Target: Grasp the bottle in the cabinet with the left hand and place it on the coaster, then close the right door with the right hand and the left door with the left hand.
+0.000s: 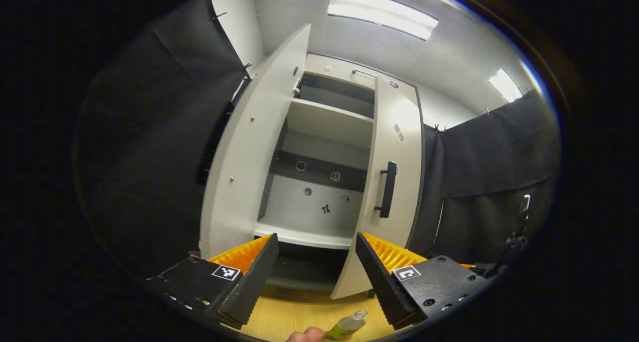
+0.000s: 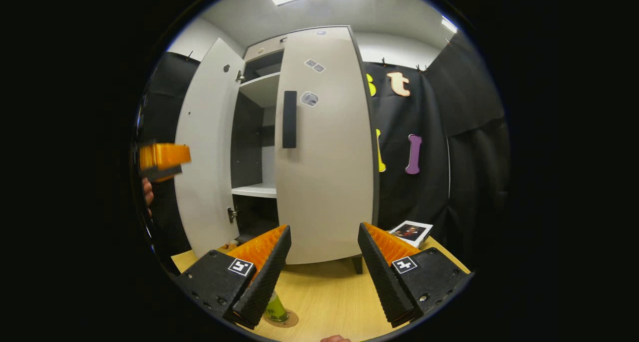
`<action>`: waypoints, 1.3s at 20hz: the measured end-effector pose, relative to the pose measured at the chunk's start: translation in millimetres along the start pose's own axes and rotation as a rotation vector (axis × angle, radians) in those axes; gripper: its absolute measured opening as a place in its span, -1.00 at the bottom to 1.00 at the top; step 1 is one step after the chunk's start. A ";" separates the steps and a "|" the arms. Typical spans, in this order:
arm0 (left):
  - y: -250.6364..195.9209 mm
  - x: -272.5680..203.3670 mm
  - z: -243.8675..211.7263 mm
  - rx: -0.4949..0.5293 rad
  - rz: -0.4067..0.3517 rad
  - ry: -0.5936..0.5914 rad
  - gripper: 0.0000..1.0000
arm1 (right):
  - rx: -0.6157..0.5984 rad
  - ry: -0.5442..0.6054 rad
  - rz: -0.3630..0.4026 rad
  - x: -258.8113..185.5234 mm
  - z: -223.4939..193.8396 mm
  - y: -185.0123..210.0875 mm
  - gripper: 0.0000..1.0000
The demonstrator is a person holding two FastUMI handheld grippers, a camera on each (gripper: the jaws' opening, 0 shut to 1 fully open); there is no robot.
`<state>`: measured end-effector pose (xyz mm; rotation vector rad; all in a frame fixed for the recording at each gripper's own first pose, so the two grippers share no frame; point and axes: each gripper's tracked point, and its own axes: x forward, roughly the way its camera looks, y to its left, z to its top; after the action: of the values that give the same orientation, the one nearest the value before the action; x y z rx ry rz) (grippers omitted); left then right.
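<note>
**Bottle on coaster, both grippers empty before the cabinet**

The left gripper (image 1: 314, 277) is raised toward the open left door (image 1: 249, 147), fingers wide apart, holding nothing. The right gripper (image 2: 322, 274) faces the right door (image 2: 324, 157), which looks nearly closed, and also gapes empty. The bottle (image 2: 274, 308) stands on the coaster (image 2: 288, 318) at 7 o'clock in the right gripper view, on the wooden table (image 2: 329, 297).

Both hand-held grippers (image 1: 314, 277) (image 2: 324, 277) agape, empty

Wooden table (image 2: 329, 292): cabinet (image 2: 324, 147), coaster (image 2: 287, 320), card (image 2: 410, 231).
</note>
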<state>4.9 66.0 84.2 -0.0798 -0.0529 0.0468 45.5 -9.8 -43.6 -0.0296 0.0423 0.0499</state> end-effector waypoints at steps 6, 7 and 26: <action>103.9 -0.2 29.2 0.076 0.252 0.005 0.90 | 0.014 -0.008 0.016 3.9 3.9 5.0 0.66; 119.4 2.0 31.7 0.072 0.285 0.003 0.90 | 0.014 -0.007 0.011 2.8 3.2 3.4 0.66; 210.0 33.4 30.8 0.056 0.492 -0.029 0.88 | 0.030 0.012 -0.117 -1.9 0.1 -42.5 0.66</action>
<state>27.1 279.1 99.6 -0.0341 -0.0596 0.5413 45.8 -52.3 -42.2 -0.0020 0.0537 -0.0680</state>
